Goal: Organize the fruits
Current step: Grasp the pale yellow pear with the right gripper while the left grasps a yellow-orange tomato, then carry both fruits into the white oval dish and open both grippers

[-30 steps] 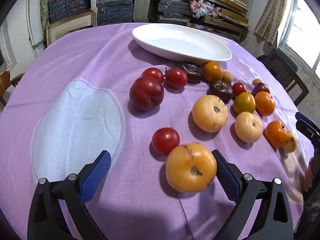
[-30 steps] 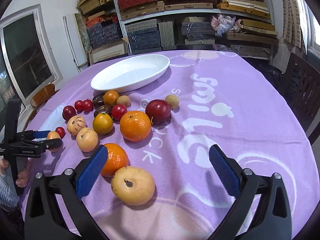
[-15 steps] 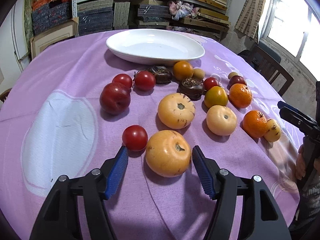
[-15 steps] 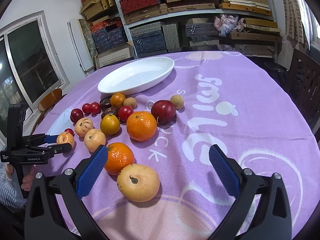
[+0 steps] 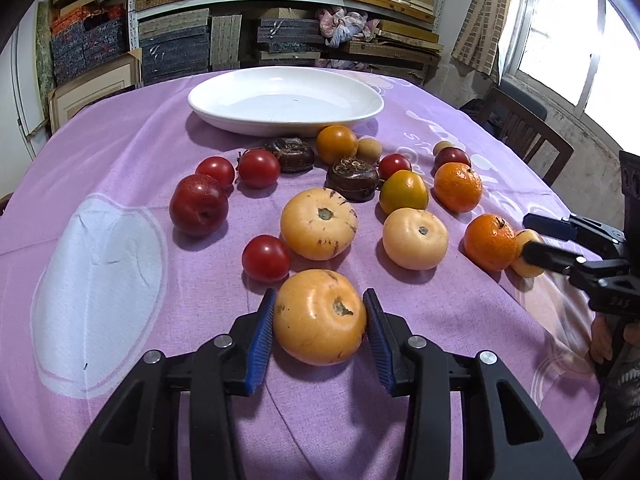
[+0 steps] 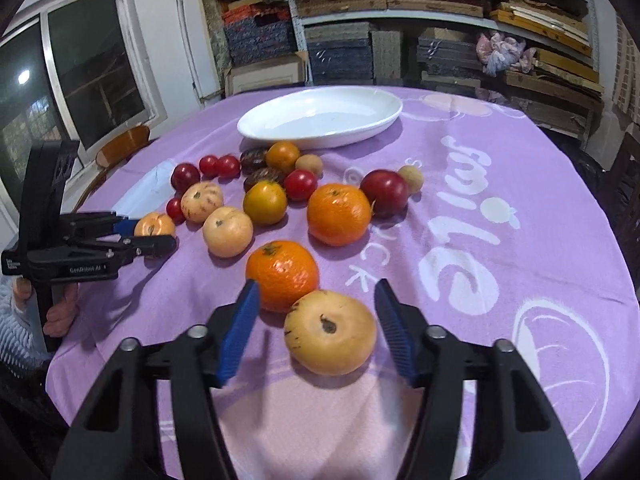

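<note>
So both my grippers are down among the fruit on the purple tablecloth [image 5: 120, 152]. My left gripper [image 5: 319, 322] has just been closing, and its blue pads [image 5: 262, 332] now sit right against both sides of a yellow-orange speckled fruit [image 5: 319, 316], which looks clamped and still sits on the cloth. Just beyond it is a small red tomato [image 5: 266, 258] and another big speckled yellow fruit [image 5: 318, 223].

My right gripper [image 6: 316, 330] has been closing too, but it's not there yet. A pale yellow fruit [image 6: 330, 332] sits between the fingers [image 6: 240, 328]; the right pad is just beside it, maybe barely touching, and the left pad has a clear gap. That fruit rests on the cloth, touching an orange mandarin [image 6: 282, 275] right behind it. A bigger mandarin [image 6: 338, 214] sits further back next to a dark red plum [image 6: 385, 193].

The rest of the fruit is scattered in a loose bunch across the middle of the table, and the white oval dish [image 5: 286, 106] sits behind it all on the far side, nothing in it. Shelves stacked with boxes [image 6: 400, 20] fill the back wall.
</note>
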The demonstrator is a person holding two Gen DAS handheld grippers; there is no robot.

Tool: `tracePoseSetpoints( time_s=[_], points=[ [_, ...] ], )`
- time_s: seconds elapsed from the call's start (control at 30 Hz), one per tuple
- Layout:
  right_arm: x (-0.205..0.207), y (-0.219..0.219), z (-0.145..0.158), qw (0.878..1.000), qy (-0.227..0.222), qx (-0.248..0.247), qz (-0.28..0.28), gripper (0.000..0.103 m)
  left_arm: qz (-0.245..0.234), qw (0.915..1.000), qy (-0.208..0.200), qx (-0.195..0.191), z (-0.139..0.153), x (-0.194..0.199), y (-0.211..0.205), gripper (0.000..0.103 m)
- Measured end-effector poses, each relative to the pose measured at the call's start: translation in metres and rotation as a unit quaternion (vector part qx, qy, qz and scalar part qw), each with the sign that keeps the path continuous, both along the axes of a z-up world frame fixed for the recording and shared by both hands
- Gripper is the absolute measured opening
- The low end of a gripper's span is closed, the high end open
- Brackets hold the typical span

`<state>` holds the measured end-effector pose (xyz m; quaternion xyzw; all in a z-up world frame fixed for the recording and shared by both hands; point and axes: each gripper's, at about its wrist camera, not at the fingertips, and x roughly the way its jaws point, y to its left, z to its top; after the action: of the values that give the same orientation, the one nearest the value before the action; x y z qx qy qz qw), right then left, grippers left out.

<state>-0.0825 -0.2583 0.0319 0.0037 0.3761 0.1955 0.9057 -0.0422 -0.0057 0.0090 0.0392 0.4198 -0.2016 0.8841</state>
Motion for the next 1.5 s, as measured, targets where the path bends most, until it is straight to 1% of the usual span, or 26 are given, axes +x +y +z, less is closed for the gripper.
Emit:
tracePoseSetpoints(
  time_s=[0.1,0.27,0.33,0.37,0.47,0.57,0.67,0.73,0.83,0.9,1.0,1.07,1.13,1.23,1.37,1.43,1.47,1.5],
  points=[
    [0.001,0.003,-0.001,1.0,0.002,-0.008,0.001,0.053,-0.002,1.0,0.0,-0.004,0.001,-0.001,0.001,0.044],
    [0.004,0.001,-0.011,0.999,0.034,-0.011,0.002,0.053,-0.003,0.9999,0.004,-0.012,0.001,0.0,0.003,0.044],
    [0.001,-0.002,-0.011,0.999,0.034,-0.007,0.0,0.052,-0.005,0.9999,0.004,-0.011,0.001,0.0,0.003,0.044],
    [0.0,-0.003,-0.012,0.999,0.034,-0.006,-0.001,0.047,-0.005,0.9999,0.003,-0.012,0.001,-0.001,0.002,0.044],
    [-0.004,-0.007,-0.014,0.999,0.034,0.0,-0.004,0.046,-0.005,0.9999,0.004,-0.013,0.001,-0.001,0.003,0.044],
    [-0.008,-0.006,-0.013,1.0,0.027,-0.007,-0.007,0.046,-0.002,0.9998,0.006,-0.018,0.002,0.0,0.004,0.043],
    [-0.009,-0.01,-0.002,1.0,0.02,0.008,-0.006,0.046,0.008,0.9993,0.009,-0.036,0.01,0.003,0.012,0.043],
    [-0.005,-0.014,0.018,1.0,0.003,0.016,-0.005,0.046,0.014,0.9986,0.014,-0.05,0.019,0.012,0.018,0.043],
    [0.018,-0.016,0.057,0.999,-0.039,0.021,-0.008,0.046,0.033,0.9985,0.0,-0.044,0.04,0.036,0.021,0.043],
    [0.043,-0.009,0.076,0.998,-0.064,0.017,-0.01,0.046,0.043,0.9981,-0.01,-0.042,0.054,0.057,0.019,0.043],
    [0.094,0.008,0.088,0.998,-0.063,0.021,-0.01,0.046,0.061,0.9972,-0.021,-0.039,0.069,0.099,0.012,0.043],
    [0.135,0.023,0.082,0.998,-0.052,0.011,-0.015,0.046,0.067,0.997,-0.015,-0.038,0.071,0.128,0.004,0.043],
    [0.17,0.036,0.07,0.999,-0.029,0.002,-0.019,0.046,0.076,0.9964,-0.009,-0.035,0.069,0.148,-0.001,0.043],
    [0.206,0.049,0.051,1.0,-0.003,-0.013,-0.021,0.046,0.085,0.996,0.01,-0.026,0.057,0.176,-0.008,0.043],
    [0.23,0.061,0.035,0.999,0.011,-0.028,-0.018,0.046,0.085,0.9957,0.03,-0.021,0.04,0.195,-0.014,0.044],
    [0.238,0.067,0.031,0.999,0.014,-0.035,-0.014,0.046,0.083,0.996,0.029,-0.017,0.037,0.198,-0.019,0.043],
    [0.24,0.07,0.029,0.999,0.016,-0.039,-0.012,0.046,0.08,0.9963,0.026,-0.013,0.037,0.199,-0.021,0.045],
    [0.244,0.072,0.027,0.999,0.02,-0.044,-0.008,0.046,0.079,0.9965,0.024,-0.012,0.038,0.2,-0.023,0.044]
  ],
)
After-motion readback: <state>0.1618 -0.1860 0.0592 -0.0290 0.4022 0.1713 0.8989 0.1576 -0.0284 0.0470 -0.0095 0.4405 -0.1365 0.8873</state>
